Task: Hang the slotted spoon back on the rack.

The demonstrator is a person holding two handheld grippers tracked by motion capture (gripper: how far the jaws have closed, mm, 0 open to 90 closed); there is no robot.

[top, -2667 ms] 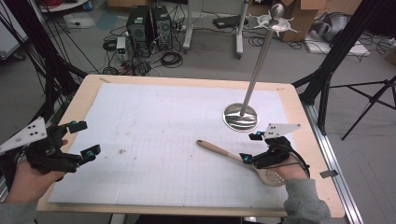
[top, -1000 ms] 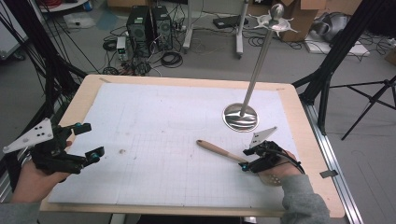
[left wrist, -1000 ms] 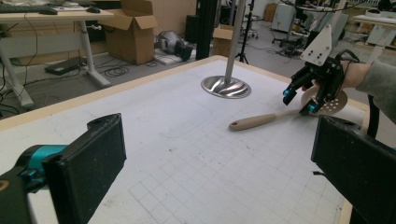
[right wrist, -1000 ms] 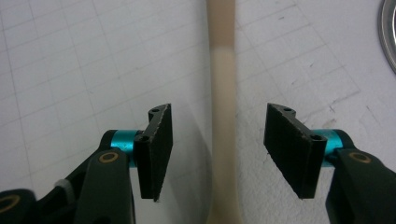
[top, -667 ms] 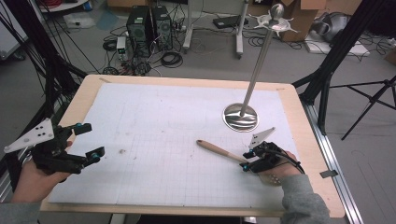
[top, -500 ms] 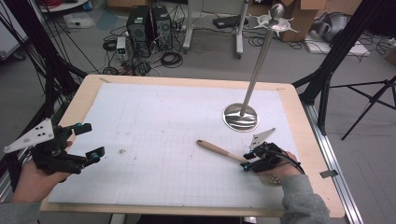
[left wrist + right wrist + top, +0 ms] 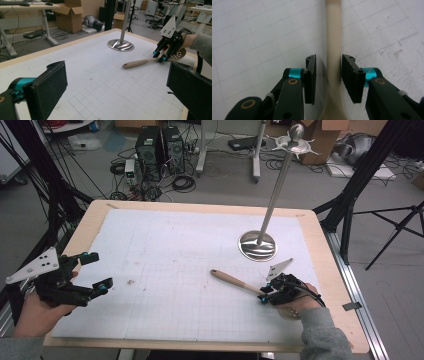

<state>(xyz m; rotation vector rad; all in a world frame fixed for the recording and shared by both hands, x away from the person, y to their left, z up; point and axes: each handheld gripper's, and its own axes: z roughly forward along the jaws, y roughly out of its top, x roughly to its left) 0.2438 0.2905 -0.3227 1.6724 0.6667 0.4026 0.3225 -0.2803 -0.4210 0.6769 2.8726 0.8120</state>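
Note:
A wooden slotted spoon (image 7: 232, 281) lies flat on the white grid mat, its handle pointing up-left. My right gripper (image 7: 263, 296) is down over the neck of the spoon (image 7: 333, 37), one black pad on each side. Its jaws have just been closing on the handle. A thin gap still shows at the left pad (image 7: 311, 75), so the right gripper (image 7: 328, 58) is open around it. The spoon's perforated bowl (image 7: 180, 53) shows behind the right gripper (image 7: 160, 56). At the mat's left edge my left gripper (image 7: 97, 270) is open and holds nothing (image 7: 118, 70).
A metal stand with a round shiny base (image 7: 257, 245) and a tall pole rises just behind the spoon (image 7: 120, 45). The wooden table rim (image 7: 200, 207) frames the mat. Cables, computer towers and boxes lie on the floor beyond.
Since the earliest frame my right gripper has shifted from beside the spoon's bowl to straddle its neck. Over the last second both hands stay put. The spoon has not moved.

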